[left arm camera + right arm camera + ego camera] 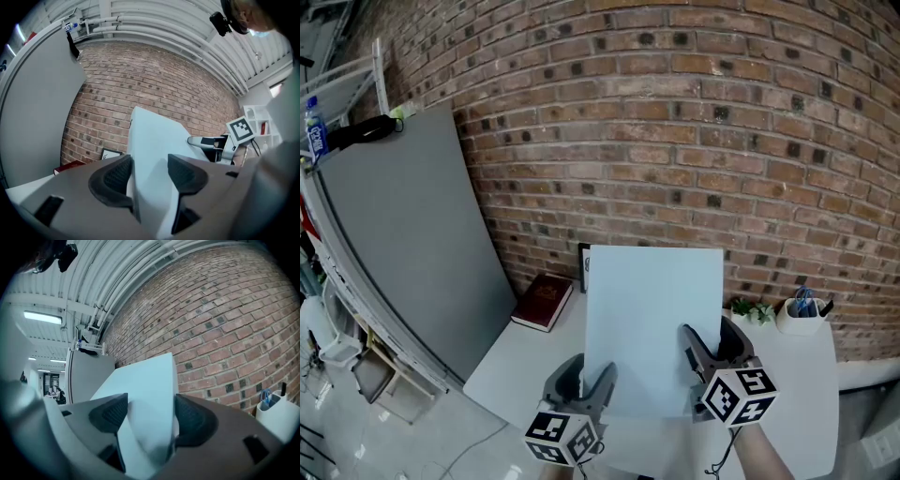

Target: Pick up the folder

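Brick wall (675,112) behind, white table (525,361) in front. Left gripper (586,373) clamped on folder (652,319) at near-left corner. Right gripper (712,339) clamped on its near-right edge. Folder held up above table. Red book (543,301) left, pen cup (802,319) right.

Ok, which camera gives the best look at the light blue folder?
The head view: the whole light blue folder shows face-on, with the left gripper and the right gripper at its bottom corners. Each gripper view shows only a foreshortened slice of it, running away between that gripper's jaws.
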Demonstrator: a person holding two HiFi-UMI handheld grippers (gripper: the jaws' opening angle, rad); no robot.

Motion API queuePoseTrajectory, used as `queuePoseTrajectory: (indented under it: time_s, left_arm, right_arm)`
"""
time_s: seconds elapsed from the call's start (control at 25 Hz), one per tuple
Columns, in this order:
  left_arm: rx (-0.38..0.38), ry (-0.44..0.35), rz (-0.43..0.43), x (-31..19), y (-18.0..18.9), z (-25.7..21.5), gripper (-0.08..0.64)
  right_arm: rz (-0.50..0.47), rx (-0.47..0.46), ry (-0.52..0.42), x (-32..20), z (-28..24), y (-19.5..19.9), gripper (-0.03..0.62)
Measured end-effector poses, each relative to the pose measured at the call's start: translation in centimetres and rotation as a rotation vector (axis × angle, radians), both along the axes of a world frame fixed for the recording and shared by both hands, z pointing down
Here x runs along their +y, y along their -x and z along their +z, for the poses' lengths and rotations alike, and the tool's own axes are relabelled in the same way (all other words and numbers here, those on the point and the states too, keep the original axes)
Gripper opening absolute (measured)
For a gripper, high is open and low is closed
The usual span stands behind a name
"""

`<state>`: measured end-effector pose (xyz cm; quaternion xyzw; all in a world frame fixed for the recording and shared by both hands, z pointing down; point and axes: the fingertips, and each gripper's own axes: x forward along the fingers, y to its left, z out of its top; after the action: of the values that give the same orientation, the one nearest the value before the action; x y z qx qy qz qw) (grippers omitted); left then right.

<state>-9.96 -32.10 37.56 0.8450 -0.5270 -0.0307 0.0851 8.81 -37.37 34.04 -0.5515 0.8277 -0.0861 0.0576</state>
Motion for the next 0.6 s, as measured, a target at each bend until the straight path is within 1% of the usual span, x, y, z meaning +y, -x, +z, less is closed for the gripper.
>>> queuePoseTrajectory:
  time_s: [0.36,0.6]
  left_arm:
    - [0.005,-0.043,0.011,0.5,-0.1,-1.0,0.241]
    - [0.003,-0.045,0.01,0.9,0.0,-1.0,0.241]
  right_arm:
    - [0.017,-0.004,-0.027,0.8,-1.0,-0.2,0.31]
    - [0.019,0.001,-0.023,1.3,-0.9,-0.2,0.298]
